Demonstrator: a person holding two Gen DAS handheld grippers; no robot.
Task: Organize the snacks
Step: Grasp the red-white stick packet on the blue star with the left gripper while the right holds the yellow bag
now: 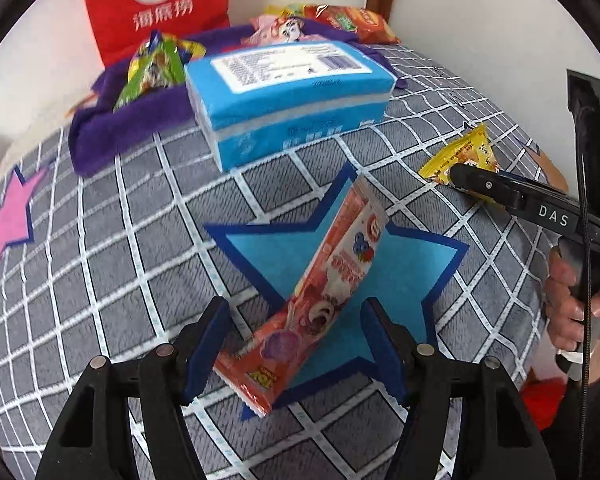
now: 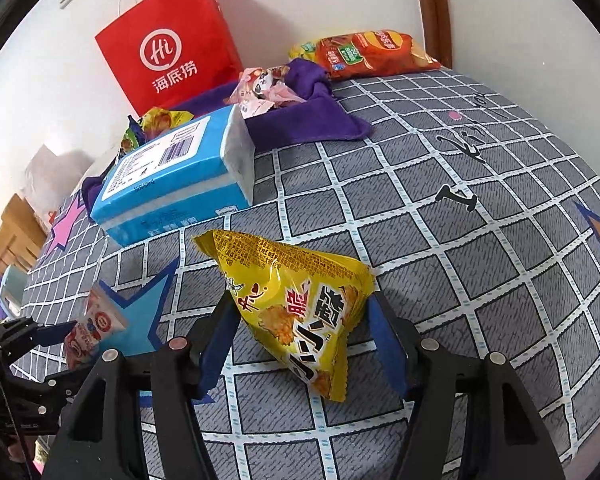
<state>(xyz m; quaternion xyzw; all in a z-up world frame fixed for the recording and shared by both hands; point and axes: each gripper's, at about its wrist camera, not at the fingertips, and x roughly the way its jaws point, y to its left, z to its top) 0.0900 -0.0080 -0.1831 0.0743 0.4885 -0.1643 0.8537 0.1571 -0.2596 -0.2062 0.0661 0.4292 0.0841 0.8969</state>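
Note:
My left gripper (image 1: 294, 354) is open, its blue pads on either side of a long red-and-white snack packet (image 1: 320, 288) lying on a blue star on the bed cover. My right gripper (image 2: 304, 340) is open around a yellow triangular snack bag (image 2: 296, 304); the bag touches the pads. From the left wrist view the right gripper (image 1: 460, 178) sits at the yellow bag (image 1: 466, 152) to the right. A purple cloth (image 2: 300, 120) at the back holds a green snack packet (image 1: 156, 68) and a pink one (image 2: 260, 86).
A blue tissue pack (image 1: 292, 100) lies mid-bed in front of the cloth. A red paper bag (image 2: 168, 40) stands against the wall. An orange chip bag (image 2: 372, 54) lies in the far corner. The grey checked bed cover (image 2: 460, 240) spreads to the right.

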